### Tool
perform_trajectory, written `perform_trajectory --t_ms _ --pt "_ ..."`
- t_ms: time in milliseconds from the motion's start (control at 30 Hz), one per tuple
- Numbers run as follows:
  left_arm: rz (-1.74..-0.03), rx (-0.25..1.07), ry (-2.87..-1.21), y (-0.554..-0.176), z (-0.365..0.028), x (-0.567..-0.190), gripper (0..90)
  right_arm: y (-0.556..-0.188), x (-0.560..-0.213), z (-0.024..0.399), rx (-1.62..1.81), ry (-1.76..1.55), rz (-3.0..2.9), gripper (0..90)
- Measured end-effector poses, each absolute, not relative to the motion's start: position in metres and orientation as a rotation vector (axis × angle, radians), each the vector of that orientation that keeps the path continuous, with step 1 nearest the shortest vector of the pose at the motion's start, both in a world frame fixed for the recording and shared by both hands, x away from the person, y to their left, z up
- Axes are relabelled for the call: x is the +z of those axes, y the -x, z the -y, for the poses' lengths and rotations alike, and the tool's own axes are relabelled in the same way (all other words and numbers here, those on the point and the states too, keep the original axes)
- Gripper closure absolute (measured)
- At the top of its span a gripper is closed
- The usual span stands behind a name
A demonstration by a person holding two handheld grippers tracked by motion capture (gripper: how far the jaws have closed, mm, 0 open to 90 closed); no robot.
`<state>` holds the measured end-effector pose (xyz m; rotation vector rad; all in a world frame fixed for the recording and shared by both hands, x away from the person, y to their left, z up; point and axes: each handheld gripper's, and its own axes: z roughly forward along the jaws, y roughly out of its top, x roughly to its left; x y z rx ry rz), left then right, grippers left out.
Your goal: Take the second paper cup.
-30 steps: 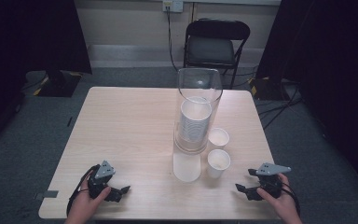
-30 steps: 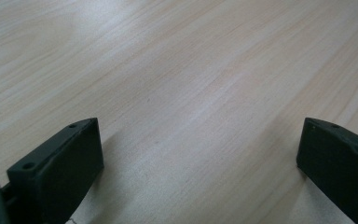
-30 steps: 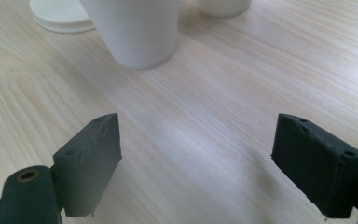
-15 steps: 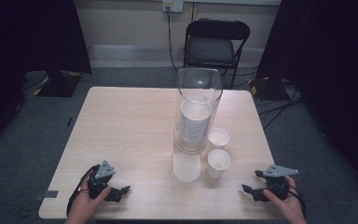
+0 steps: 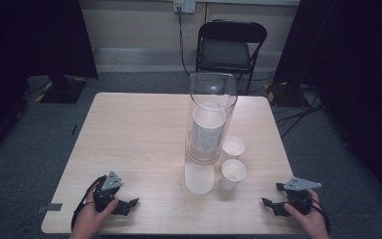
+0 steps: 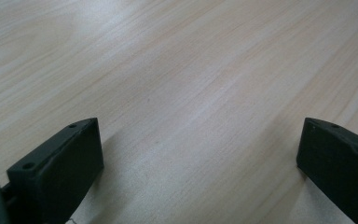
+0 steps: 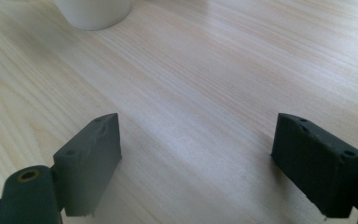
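Upright paper cup point(image 5: 233, 174) near table's front edge, mouth up, long axis vertical. Right gripper point(image 5: 273, 205) spread, empty, aimed leftward; left gripper point(image 5: 129, 204) likewise spread, empty.

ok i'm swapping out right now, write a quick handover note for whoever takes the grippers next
Left gripper: open, nothing between the jaws, low over the wooden table at the near left corner.
Right gripper: open, nothing held, near the right front edge, pointing in toward the cups.
Things: a tall clear cylinder stands mid-table with a stack of white paper cups inside it. One loose cup stands just right of the cylinder, another cup in front of that one, and a third cup sits in front of the cylinder, seemingly upside down.
Done: nothing gripped yet.
Left: probably picking up the three loose cups; the right gripper is nearest them.
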<state>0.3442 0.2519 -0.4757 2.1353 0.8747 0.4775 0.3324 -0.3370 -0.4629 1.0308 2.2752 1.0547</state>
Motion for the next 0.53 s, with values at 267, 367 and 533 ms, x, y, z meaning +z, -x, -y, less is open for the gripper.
perform_trajectory --t_ms 267,367,533 --pt "-0.875 0.477 -2.135 -0.3441 -0.2519 -0.4757 0.0 -0.3332 -0.4636 0.3377 1.035 -1.015 -2.272 14.0" --pt "-0.875 0.478 -2.135 -0.3441 -0.2519 -0.4757 0.0 -0.3340 -0.4638 0.3377 1.033 -1.011 -2.274 13.5" --pt "-0.875 0.478 -2.135 -0.3441 -0.2519 -0.4757 0.0 -0.3338 -0.4639 0.3375 1.033 -1.013 -2.273 13.5"
